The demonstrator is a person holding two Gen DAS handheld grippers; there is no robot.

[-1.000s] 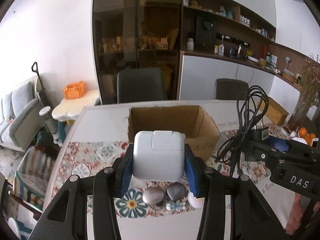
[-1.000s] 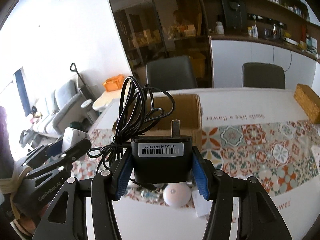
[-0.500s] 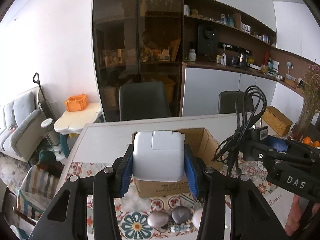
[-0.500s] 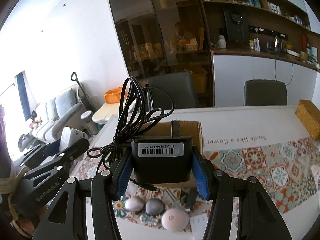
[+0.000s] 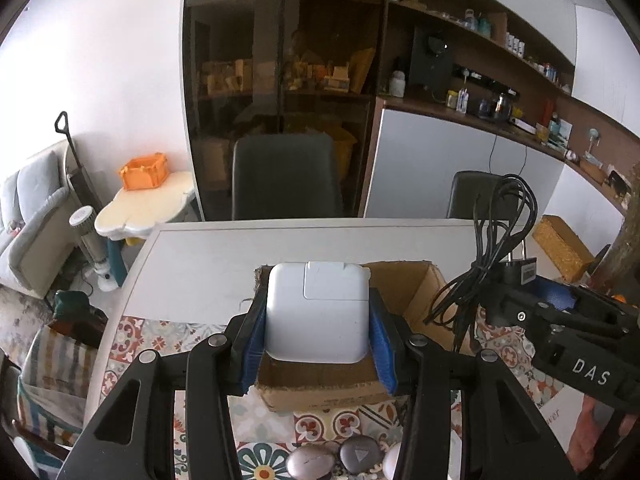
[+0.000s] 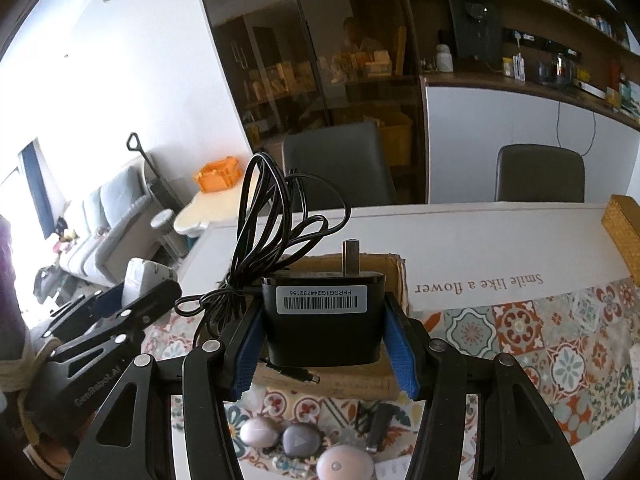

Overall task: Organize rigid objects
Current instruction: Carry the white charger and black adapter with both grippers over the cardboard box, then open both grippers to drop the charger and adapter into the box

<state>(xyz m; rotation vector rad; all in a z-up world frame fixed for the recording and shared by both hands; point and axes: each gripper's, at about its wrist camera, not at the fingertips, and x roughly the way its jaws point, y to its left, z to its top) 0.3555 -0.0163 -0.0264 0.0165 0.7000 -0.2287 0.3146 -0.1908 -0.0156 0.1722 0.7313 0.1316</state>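
Held the white power adapter point(image 5: 318, 316) clamped in the left gripper point(image 5: 318, 312), blue pads point(image 5: 256, 332) tight on its two side faces, broad flat face toward the camera. Held likewise the black plug-in adapter point(image 6: 324, 336) in the right gripper point(image 6: 325, 332), gripped by its sides, prong pointing forward, away from the fingers, coiled cable point(image 6: 276, 232) sprouting up and to the left.

Hovered both over the open cardboard box point(image 5: 416, 288) on the patterned tablecloth point(image 5: 132, 336): white adapter over the left part, black one toward the right wall in the left wrist view. Judged the coming move a drop into the box for either hand (could not tell which was nearer).

Saw nothing of the box floor, blocked by both adapters. Noticed the cable's barrel tip point(image 6: 308, 378) poking out near the box's front wall, likely to snag. Glimpsed pebbles point(image 5: 312, 462) at the frame's bottom edge, partly cut off.
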